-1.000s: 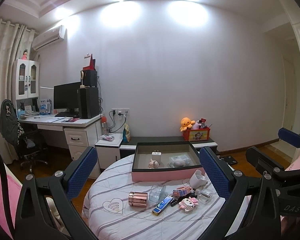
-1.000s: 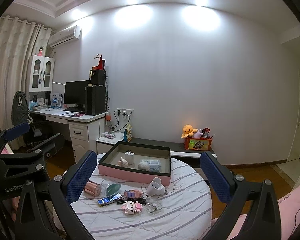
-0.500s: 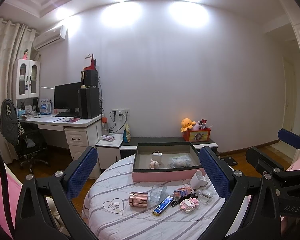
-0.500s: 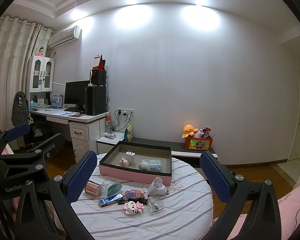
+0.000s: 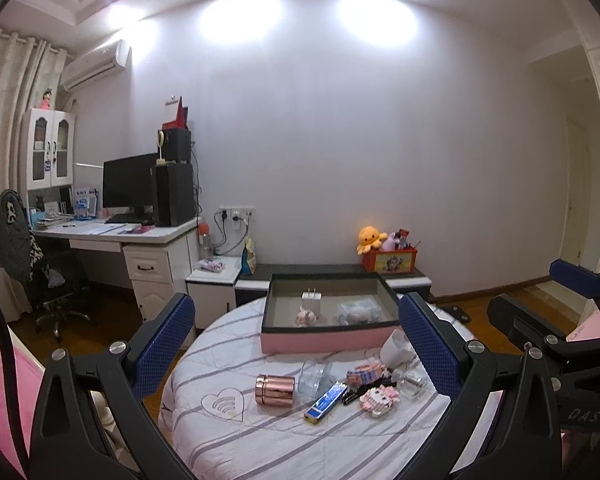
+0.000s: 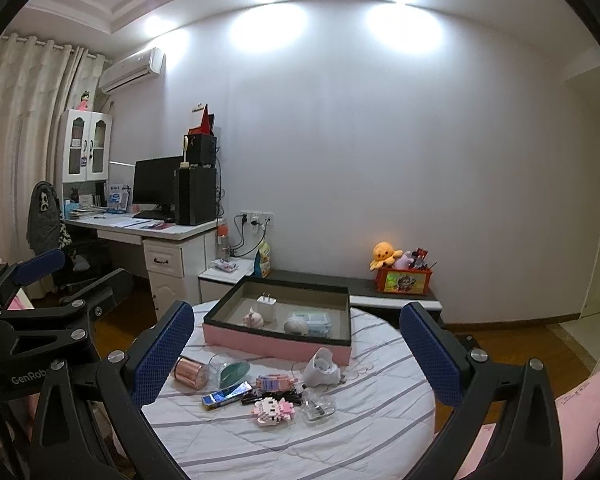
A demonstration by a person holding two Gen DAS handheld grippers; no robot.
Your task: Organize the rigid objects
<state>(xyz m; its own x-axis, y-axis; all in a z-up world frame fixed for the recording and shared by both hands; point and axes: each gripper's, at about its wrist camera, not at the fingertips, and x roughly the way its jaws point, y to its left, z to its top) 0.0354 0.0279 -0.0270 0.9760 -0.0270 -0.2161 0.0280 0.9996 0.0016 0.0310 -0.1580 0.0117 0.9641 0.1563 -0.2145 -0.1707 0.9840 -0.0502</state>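
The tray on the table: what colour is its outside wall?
Pink, with a dark rim; clearest in the right wrist view.

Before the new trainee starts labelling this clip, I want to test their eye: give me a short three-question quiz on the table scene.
1. True or false: the white charger lies inside the pink tray.
2. Which item lies nearest the table's left edge: A, rose-gold canister; B, white cup; C, pink block figure?
3. Fill in: both the left gripper and right gripper are ____.

Key: 1 true; 2 A; 3 open.
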